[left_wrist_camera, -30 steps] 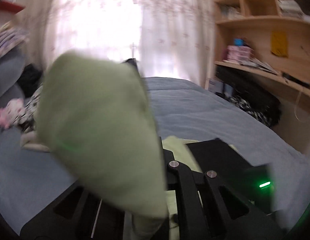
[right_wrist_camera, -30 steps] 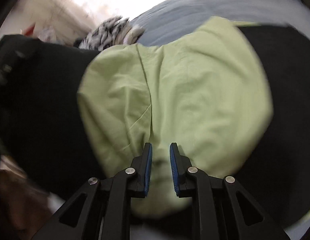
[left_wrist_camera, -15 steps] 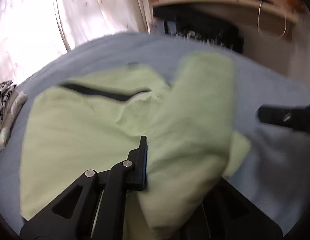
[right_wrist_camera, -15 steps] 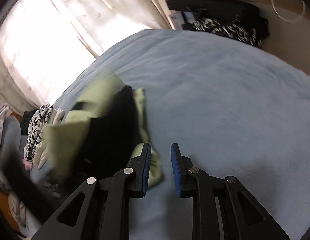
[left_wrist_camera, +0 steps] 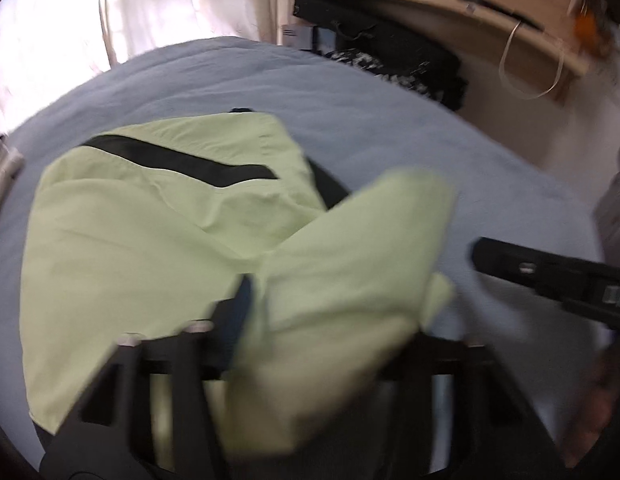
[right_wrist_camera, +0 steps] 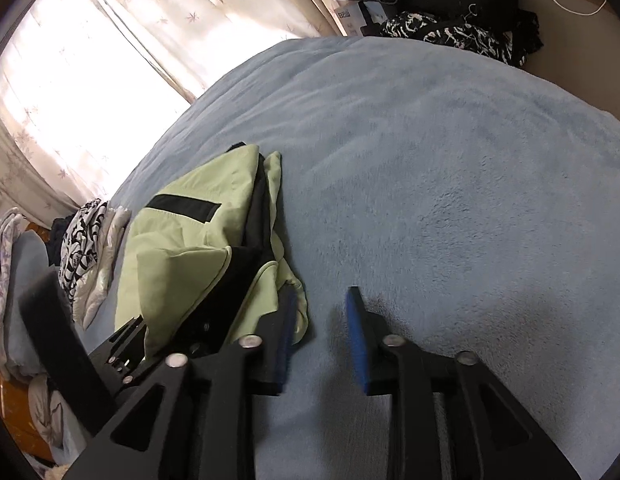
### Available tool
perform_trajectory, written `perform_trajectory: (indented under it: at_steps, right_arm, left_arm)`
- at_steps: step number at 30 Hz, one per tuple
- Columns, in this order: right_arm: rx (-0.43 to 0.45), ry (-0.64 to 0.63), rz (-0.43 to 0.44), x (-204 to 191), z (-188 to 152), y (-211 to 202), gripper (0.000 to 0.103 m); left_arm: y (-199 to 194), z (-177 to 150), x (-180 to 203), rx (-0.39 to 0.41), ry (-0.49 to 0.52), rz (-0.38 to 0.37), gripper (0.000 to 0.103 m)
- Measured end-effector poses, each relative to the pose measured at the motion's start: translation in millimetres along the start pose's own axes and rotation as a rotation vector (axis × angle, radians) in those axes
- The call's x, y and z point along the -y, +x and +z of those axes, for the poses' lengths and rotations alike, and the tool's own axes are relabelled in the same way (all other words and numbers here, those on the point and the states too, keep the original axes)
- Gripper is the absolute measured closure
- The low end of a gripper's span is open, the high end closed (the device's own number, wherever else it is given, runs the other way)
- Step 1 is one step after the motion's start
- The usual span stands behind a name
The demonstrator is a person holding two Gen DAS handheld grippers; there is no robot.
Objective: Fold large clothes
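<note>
Left gripper (left_wrist_camera: 269, 320) jaws pinching a flap of the green garment (left_wrist_camera: 149, 240) heaped on the bed (right_wrist_camera: 430, 180), right gripper (right_wrist_camera: 320, 332) jaws spread and empty: risk of lopsided fold from one-sided pull.

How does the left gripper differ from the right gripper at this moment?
The left gripper has light green garment cloth draped over its fingers; the right gripper holds nothing. The right gripper's jaws stand open over bare blue blanket, while the left's are mostly hidden. Both are black.

One green garment (left_wrist_camera: 157, 240) – two grippers (right_wrist_camera: 320, 328)
</note>
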State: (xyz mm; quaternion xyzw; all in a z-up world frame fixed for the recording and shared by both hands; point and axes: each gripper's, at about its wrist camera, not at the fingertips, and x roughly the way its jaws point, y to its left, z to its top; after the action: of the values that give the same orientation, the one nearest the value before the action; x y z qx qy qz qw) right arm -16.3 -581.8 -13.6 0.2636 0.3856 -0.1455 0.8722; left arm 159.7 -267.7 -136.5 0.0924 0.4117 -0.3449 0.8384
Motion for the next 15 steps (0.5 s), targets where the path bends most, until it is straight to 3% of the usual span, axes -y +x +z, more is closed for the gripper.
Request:
perform_trajectory:
  at_steps: [1,6,12,15]
  right_arm:
    - [0.008,-0.009,0.000,-3.6,0.4,-3.8,0.064]
    - [0.021,-0.049,0.037,-19.6,12.3,-22.9,0.064]
    - [-0.021,-0.078,0.177,-51.0,42.2,-26.2,0.064]
    - [-0.103,-0.085,0.232,-67.8,60.5,-1.5,0.043]
  left_arm:
    - [-7.9,1.0,-0.2,0.006,-0.007,-0.023,0.032]
    - [-66.6,0.0,-8.2,0.085,-0.033,-0.051,0.031]
    - [-101.0,-0.1,-60.7,0.120,-0.113,0.108,0.031]
    - [-98.2,-7.3,-104.2,0.076,-0.221,0.161,0.032]
